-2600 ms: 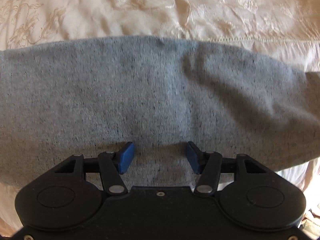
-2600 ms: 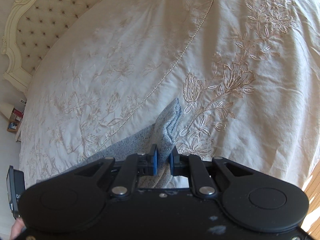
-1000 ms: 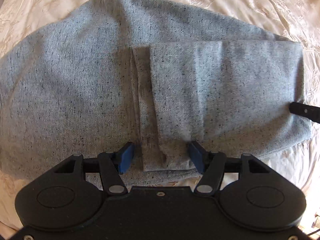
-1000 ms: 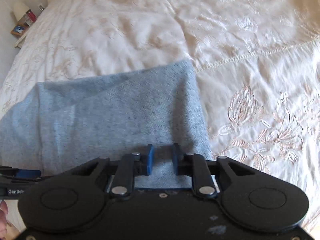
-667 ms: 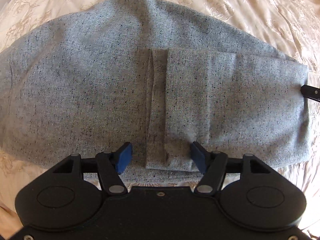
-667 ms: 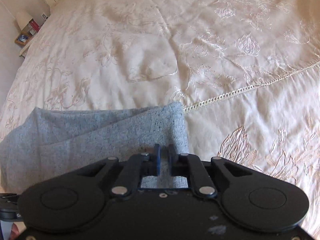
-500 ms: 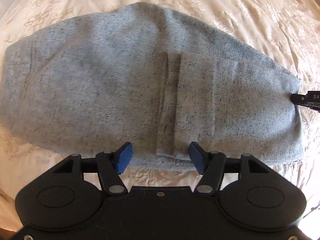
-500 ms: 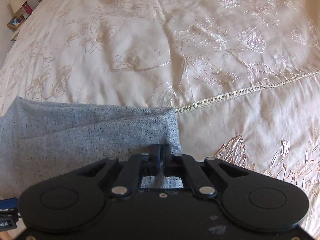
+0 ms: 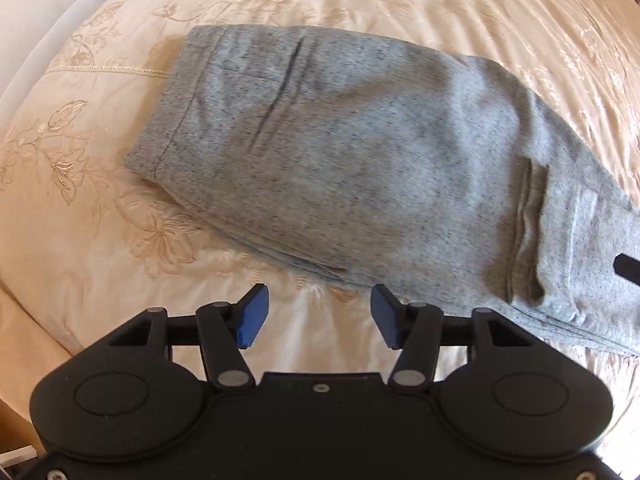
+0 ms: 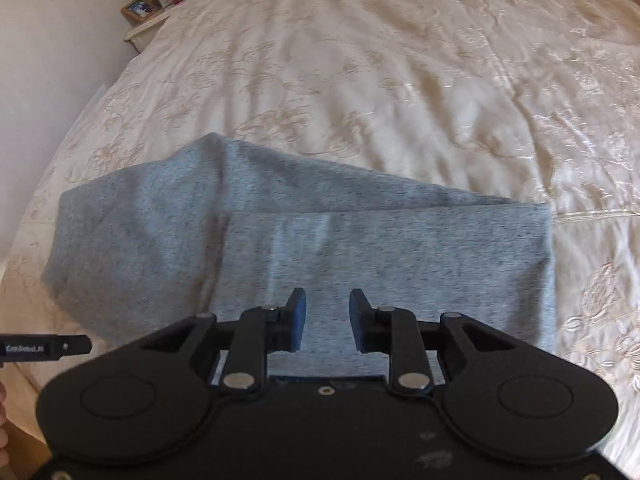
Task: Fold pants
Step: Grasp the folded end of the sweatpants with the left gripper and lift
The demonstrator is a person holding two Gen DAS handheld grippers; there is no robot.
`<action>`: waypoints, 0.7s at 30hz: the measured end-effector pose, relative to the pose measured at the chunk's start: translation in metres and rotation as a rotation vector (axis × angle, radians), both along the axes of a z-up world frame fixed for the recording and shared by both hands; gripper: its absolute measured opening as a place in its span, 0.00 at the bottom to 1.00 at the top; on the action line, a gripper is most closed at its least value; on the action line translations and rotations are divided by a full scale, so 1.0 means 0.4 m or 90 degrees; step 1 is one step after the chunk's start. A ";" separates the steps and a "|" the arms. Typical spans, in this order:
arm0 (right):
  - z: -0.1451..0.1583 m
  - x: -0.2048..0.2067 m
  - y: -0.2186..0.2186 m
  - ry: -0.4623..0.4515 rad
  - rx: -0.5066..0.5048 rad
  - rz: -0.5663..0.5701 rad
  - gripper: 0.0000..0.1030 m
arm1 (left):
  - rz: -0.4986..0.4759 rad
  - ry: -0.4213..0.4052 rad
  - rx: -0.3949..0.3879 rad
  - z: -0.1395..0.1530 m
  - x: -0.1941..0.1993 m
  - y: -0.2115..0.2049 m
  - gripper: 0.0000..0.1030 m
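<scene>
The grey speckled pants [image 9: 360,152] lie folded into a thick rectangle on the cream embroidered bedspread [image 9: 80,184]. The leg cuffs [image 9: 528,240] lie folded over on top at the right in the left wrist view. My left gripper [image 9: 314,316] is open and empty, just off the near edge of the pants. My right gripper [image 10: 326,318] is open and empty, hovering over the folded top layer of the pants [image 10: 360,256]. The tip of the right gripper [image 9: 628,268] shows at the right edge of the left wrist view.
The bedspread [image 10: 400,80] stretches far beyond the pants. A nightstand [image 10: 148,12] with a lamp and small items stands at the far left by the wall. The bed's left edge [image 9: 52,40] runs close to the waistband end.
My right gripper has opened and let go of the pants, and it has pulled back a little. My left gripper has drawn back off the pants and shifted left, staying open.
</scene>
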State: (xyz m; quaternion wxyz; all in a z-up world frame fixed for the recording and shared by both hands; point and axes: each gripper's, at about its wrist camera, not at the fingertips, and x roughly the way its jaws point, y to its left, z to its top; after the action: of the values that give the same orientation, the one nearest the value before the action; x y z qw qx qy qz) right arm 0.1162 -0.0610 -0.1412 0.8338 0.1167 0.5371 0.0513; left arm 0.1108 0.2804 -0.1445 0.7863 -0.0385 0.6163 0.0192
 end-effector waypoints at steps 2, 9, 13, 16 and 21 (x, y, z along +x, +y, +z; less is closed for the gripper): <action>-0.002 0.005 0.074 0.007 0.006 0.026 0.21 | 0.000 -0.006 -0.001 -0.003 0.012 0.048 0.56; -0.021 0.012 0.281 0.023 0.019 0.035 0.06 | -0.032 -0.010 -0.008 -0.015 0.073 0.195 0.56; -0.071 0.010 0.349 0.074 -0.005 0.016 0.07 | -0.071 -0.021 -0.015 -0.022 0.104 0.249 0.58; -0.119 -0.015 0.383 0.118 -0.032 -0.004 0.07 | -0.093 -0.033 -0.018 -0.039 0.128 0.280 0.58; -0.122 -0.037 0.412 0.112 -0.059 -0.041 0.07 | -0.122 -0.058 -0.021 -0.060 0.160 0.314 0.61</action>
State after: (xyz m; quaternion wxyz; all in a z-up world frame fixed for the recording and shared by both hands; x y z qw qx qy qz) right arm 0.1014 0.1037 -0.1900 0.7889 0.0992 0.6063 -0.0112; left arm 0.1747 0.4060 -0.1685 0.8111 0.0067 0.5809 -0.0678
